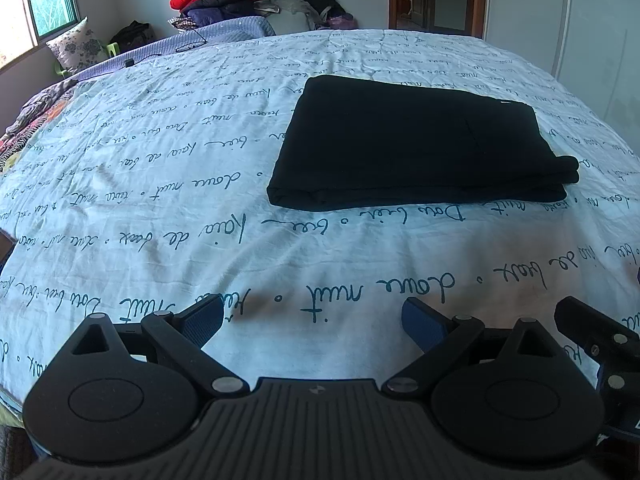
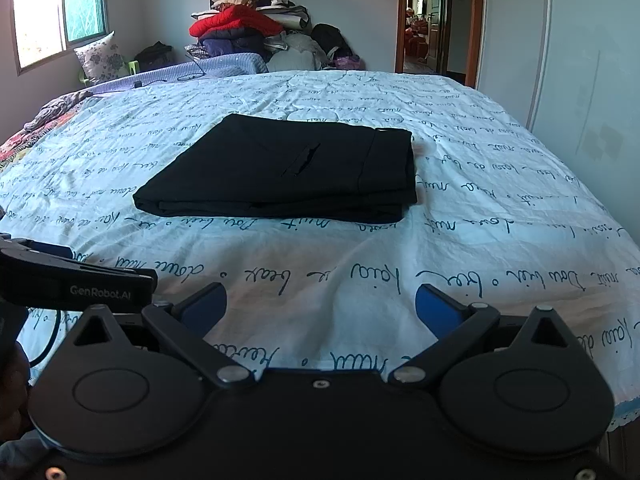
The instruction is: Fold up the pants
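Left wrist view shows the black pants [image 1: 416, 144] folded into a neat rectangle on the bed [image 1: 200, 200], apparently finished. Left tongs [image 1: 314, 322] and right tongs [image 2: 320, 306] hover well short of them, both released and holding nothing.

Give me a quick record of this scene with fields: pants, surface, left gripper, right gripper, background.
pants: black pants, folded into a flat rectangle, lying on the bed
surface: bedsheet, pale blue with printed script
left gripper: left gripper open, holding nothing, short of the pants
right gripper: right gripper open, holding nothing, short of the pants
background: clothes pile past the bed's far end, window left, doorway right
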Demonstrator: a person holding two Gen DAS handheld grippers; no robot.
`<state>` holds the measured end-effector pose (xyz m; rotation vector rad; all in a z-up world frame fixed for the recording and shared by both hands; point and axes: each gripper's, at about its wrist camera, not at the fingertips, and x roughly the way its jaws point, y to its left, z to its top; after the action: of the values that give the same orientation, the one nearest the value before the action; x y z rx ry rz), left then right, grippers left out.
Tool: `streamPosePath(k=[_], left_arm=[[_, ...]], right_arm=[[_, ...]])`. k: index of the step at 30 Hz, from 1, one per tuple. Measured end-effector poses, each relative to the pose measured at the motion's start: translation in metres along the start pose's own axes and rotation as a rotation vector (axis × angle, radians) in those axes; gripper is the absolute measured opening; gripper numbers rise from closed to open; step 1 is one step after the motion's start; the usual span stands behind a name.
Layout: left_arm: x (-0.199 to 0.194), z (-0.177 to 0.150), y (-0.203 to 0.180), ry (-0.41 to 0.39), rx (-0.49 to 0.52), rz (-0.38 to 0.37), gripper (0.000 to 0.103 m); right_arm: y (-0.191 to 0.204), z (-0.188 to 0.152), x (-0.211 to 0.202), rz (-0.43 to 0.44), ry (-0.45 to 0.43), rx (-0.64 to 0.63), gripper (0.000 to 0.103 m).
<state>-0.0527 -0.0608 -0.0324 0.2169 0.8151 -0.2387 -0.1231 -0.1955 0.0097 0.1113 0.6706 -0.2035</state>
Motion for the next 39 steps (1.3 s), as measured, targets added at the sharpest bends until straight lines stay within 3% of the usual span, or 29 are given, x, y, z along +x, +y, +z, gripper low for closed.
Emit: streamPosePath(k=[39], left_arm=[[-0.0009, 0.0000, 0.0007, -0.011, -0.013, -0.011, 0.097]], right_arm=[[-0.0006, -0.0010, 0.0005, -0.007, 0.003, 0.007, 0.102]])
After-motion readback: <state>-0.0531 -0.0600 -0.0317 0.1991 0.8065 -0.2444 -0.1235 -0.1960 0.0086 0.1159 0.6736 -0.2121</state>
